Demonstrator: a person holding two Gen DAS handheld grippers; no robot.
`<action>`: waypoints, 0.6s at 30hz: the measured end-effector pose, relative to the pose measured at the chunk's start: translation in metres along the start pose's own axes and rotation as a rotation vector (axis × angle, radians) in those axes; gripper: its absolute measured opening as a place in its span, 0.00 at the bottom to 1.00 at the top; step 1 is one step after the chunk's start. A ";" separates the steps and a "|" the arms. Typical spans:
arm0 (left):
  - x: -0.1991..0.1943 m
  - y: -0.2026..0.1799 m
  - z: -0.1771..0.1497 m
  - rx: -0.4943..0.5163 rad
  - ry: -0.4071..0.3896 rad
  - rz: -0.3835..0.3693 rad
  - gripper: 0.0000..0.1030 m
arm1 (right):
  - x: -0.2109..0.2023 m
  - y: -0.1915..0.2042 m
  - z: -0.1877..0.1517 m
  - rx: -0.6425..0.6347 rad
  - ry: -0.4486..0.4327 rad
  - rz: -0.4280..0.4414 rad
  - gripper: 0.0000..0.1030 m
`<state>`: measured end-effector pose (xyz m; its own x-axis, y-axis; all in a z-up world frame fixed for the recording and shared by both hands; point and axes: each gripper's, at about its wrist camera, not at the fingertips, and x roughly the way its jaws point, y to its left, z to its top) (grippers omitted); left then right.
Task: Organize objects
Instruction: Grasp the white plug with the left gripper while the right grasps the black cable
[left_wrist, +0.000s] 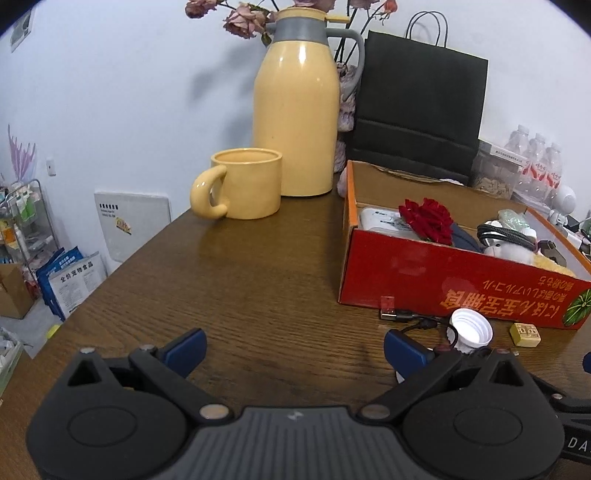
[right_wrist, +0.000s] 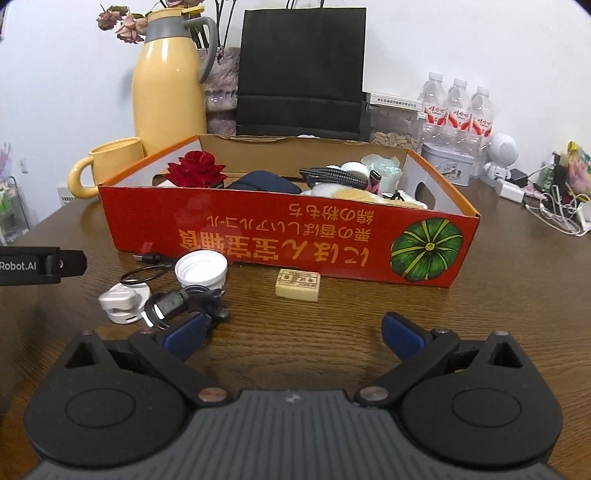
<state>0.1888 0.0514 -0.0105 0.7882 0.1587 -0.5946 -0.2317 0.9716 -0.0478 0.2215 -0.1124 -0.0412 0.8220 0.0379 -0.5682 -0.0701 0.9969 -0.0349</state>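
Right tool (right_wrist: 291, 338) is hovering low over the counter (right_wrist: 332, 325), blue fingers standing wide apart, gripping nothing. Left tool (left_wrist: 293, 349) is likewise hanging above the counter with fingers spread and nothing between them.

Just ahead of the right tool's left finger, a coiled black cable (right_wrist: 181, 304) is lying beside a white charger (right_wrist: 122, 302). A white bottle cap (right_wrist: 201, 269) is sitting just beyond them, with a small tan block (right_wrist: 297, 284) lying to its right, both near the front wall of the red box (right_wrist: 295, 236).

Inside the box, a red flower (right_wrist: 195, 170), a dark pouch (right_wrist: 264, 181) and a braided cable (right_wrist: 332, 176) are resting.

Beyond the box's left end, a yellow mug (left_wrist: 240, 182) is standing before a yellow jug (left_wrist: 297, 110). A black bag (right_wrist: 301, 70) is standing behind the box.
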 end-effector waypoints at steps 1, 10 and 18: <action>0.000 0.001 0.000 -0.004 0.000 -0.003 0.99 | 0.000 0.000 0.000 0.001 0.001 -0.007 1.00; 0.001 0.000 -0.001 -0.004 0.006 0.003 0.99 | -0.001 -0.001 -0.001 0.016 0.007 0.012 1.00; 0.003 0.003 0.000 -0.025 0.010 -0.004 0.99 | -0.002 -0.002 0.000 0.034 -0.008 0.025 1.00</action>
<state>0.1901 0.0544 -0.0125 0.7836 0.1533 -0.6021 -0.2428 0.9676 -0.0697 0.2195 -0.1142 -0.0403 0.8248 0.0636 -0.5619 -0.0719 0.9974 0.0074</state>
